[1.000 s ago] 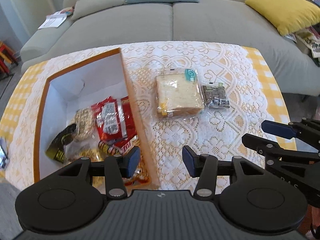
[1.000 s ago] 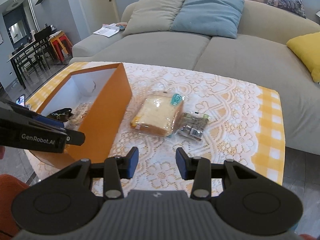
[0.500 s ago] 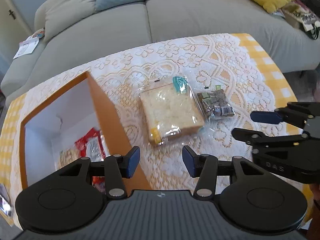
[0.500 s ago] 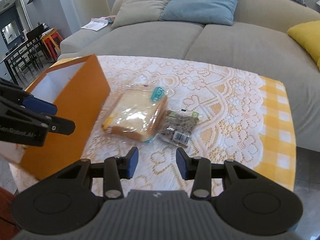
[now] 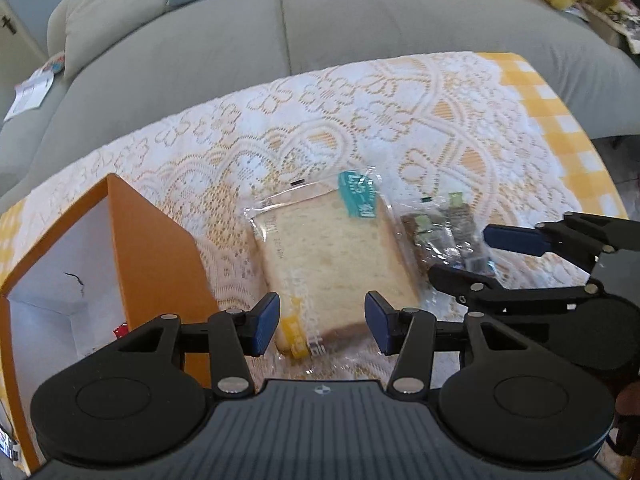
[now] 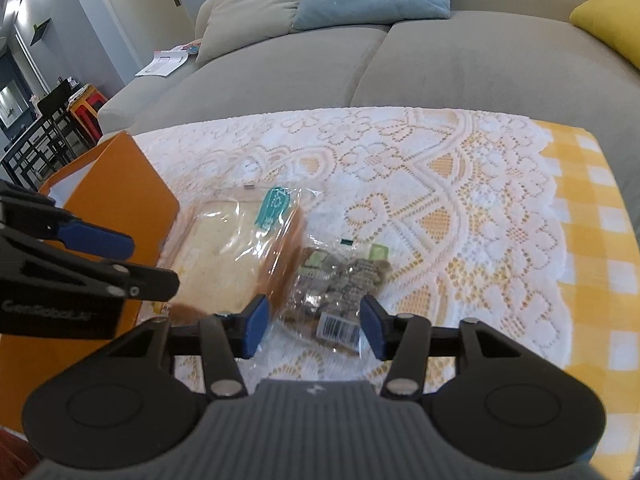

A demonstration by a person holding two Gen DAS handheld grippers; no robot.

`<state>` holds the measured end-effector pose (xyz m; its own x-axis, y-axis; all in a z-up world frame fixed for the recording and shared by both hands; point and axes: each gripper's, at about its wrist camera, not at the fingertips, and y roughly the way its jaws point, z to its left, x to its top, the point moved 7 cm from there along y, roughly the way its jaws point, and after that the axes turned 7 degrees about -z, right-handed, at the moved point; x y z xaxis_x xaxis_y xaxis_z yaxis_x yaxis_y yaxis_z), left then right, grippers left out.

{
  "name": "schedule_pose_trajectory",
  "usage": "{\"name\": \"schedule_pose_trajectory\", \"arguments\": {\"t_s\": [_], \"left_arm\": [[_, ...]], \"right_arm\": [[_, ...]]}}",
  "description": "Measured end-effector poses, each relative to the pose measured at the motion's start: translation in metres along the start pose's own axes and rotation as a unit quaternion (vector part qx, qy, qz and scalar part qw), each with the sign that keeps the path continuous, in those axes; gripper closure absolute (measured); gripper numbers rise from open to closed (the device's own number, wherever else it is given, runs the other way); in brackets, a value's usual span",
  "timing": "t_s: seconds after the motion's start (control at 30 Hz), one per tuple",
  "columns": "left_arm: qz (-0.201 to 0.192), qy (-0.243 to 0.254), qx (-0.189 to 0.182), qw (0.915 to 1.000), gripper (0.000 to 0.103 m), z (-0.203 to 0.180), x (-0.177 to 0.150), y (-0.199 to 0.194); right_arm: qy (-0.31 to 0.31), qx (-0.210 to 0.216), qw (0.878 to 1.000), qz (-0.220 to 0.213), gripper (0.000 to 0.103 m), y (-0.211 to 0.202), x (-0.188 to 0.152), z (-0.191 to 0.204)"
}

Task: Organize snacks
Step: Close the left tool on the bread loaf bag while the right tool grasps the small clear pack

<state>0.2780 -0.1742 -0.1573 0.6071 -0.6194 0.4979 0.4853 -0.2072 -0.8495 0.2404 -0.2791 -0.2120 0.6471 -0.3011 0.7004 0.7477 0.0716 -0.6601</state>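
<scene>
Both claws hang empty: left gripper wide over the bagged sandwich, soft, crushable, best gripped by its edges; right gripper opening above the light, crinkly snack packet.

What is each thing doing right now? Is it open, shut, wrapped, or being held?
Orange box: open, upright.
Sandwich: wrapped, flat on the cloth, not held.
Small dark snack pack: sealed, lying beside the sandwich, not held.
Left gripper: open, over the sandwich.
Right gripper: fingers opening, nothing gripped.

Black jaws — blue pads, silver screws
</scene>
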Motion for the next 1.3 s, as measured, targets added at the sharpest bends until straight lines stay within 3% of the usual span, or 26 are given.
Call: {"name": "schedule_pose_trajectory", "arguments": {"t_s": [0.23, 0.37, 0.5, 0.67, 0.9, 1.1, 1.3], "left_arm": [[0.007, -0.014, -0.011, 0.9998, 0.043, -0.002, 0.006, 0.013], [0.006, -0.015, -0.016, 0.9997, 0.043, -0.009, 0.009, 0.016], [0.011, -0.017, -0.022, 0.9996, 0.043, -0.018, 0.008, 0.016], [0.021, -0.024, 0.0, 0.9995, 0.041, -0.033, 0.006, 0.024], [0.029, -0.014, 0.032, 0.999, 0.043, -0.056, 0.014, 0.035], [0.034, 0.005, 0.067, 0.9972, 0.039, -0.058, 0.013, 0.042], [0.034, 0.02, 0.078, 0.9962, 0.028, -0.059, 0.011, 0.049]], "right_arm": [[-0.016, -0.013, 1.0, 0.009, 0.038, 0.02, -0.006, -0.001], [-0.029, -0.013, 0.999, 0.007, 0.05, 0.017, -0.005, -0.004], [-0.038, -0.03, 0.998, 0.026, 0.055, 0.01, -0.002, -0.016], [-0.027, -0.02, 0.998, 0.06, 0.056, -0.003, -0.003, -0.037], [0.013, -0.005, 0.997, 0.069, 0.056, -0.008, -0.008, -0.048], [0.03, -0.001, 0.997, 0.069, 0.055, -0.007, -0.009, -0.053], [0.041, 0.001, 0.997, 0.071, 0.055, -0.007, -0.009, -0.056]]}}
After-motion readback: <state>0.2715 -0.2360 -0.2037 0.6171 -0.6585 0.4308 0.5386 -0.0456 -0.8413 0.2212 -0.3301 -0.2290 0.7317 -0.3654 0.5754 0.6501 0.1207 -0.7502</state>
